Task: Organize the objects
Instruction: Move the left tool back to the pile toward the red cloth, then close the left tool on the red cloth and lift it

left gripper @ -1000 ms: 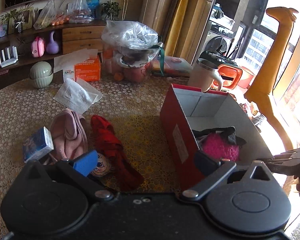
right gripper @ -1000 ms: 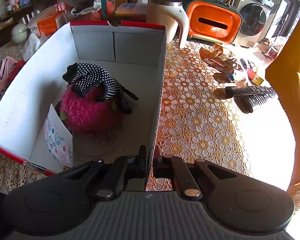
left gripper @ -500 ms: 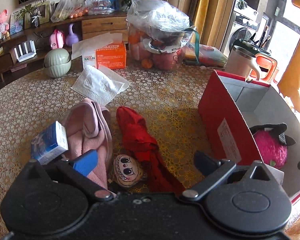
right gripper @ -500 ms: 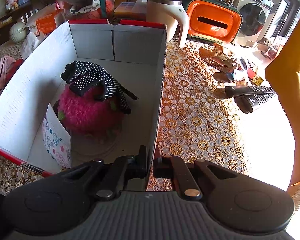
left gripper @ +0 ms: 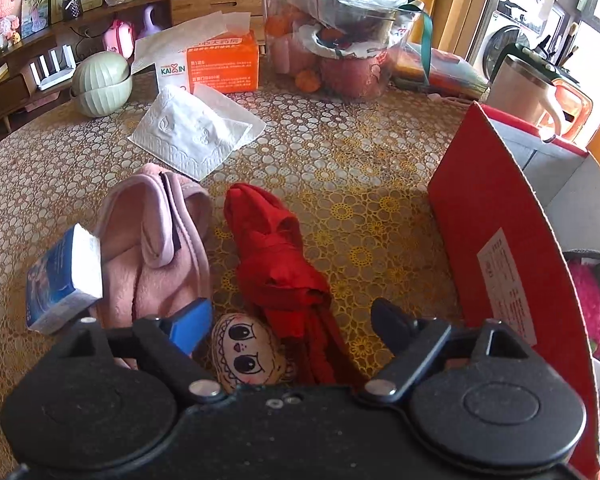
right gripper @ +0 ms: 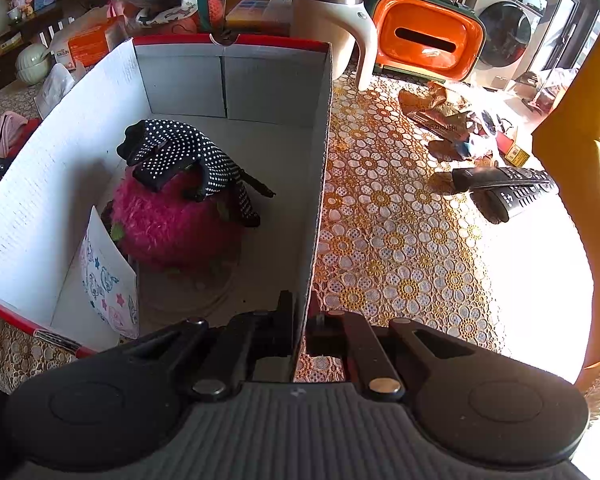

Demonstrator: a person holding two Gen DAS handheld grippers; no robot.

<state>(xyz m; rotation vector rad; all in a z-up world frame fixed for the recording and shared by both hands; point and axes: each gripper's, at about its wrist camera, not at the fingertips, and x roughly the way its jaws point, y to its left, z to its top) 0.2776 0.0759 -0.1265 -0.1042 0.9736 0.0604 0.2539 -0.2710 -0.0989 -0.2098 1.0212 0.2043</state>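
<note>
One red box (right gripper: 320, 168), two remotes (right gripper: 512, 188), one doll (left gripper: 246, 350), one mug (right gripper: 332, 32).

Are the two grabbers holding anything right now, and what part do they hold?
The right gripper pinches the box by its side wall's top edge. The left gripper holds nothing: its jaws are closing around the little doll and red cloth.

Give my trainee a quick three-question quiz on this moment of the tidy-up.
1. True or false: the right gripper is clamped on the red box wall.
2. What lies between the closing left gripper jaws? A) face doll and red cloth B) tissue C) mug
3. What is draped over the pink fluffy ball in the box?

Key: 1 true; 2 A; 3 the black dotted glove.
</note>
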